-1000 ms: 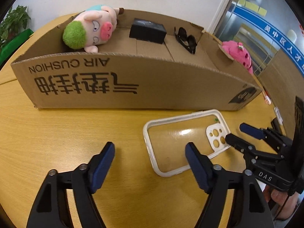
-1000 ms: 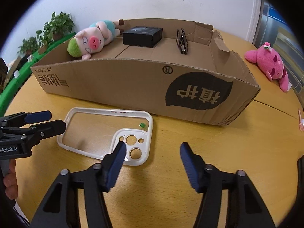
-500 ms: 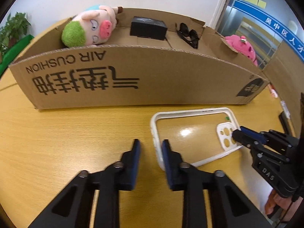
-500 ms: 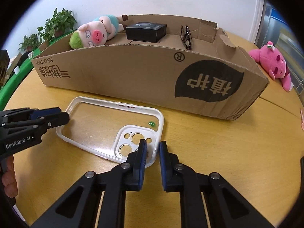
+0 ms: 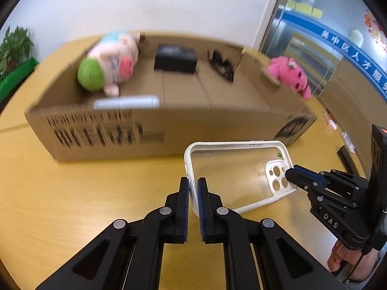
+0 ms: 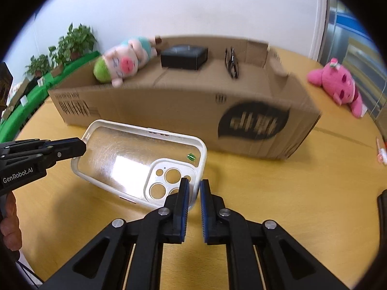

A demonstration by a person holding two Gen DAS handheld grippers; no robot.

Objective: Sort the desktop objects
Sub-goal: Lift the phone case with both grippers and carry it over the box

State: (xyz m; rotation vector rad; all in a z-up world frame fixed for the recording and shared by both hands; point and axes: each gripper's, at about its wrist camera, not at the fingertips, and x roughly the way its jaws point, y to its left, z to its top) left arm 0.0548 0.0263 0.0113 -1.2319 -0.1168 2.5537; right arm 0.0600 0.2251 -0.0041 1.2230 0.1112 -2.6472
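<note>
1. One clear phone case point(image 5: 232, 169), lifted above the table point(image 5: 72, 193) in front of one cardboard box point(image 5: 169, 125).
2. Two grippers: left gripper point(image 5: 193, 188) and right gripper point(image 6: 193, 191) each pinch an opposite case end.
3. Box holds one pig plush point(image 6: 118, 62), one black box point(image 6: 185, 56), one pair of sunglasses point(image 6: 231, 62).
4. One pink plush point(image 6: 338, 82) lies beside it.

Left wrist camera: low over the wooden table point(image 5: 72, 205), looking forward along the left gripper point(image 5: 192, 188) toward the long side of the cardboard box point(image 5: 169, 125) and the white wall behind. Close range; the clear phone case point(image 5: 232, 169) sits right at the fingertips.

Right wrist camera: same low height, facing the same box point(image 6: 169, 106) from further toward its right end, along the right gripper point(image 6: 194, 191).

Shared: phone case point(image 6: 125, 149), box, both plush toys. Each view catches the other gripper at its edge.
</note>
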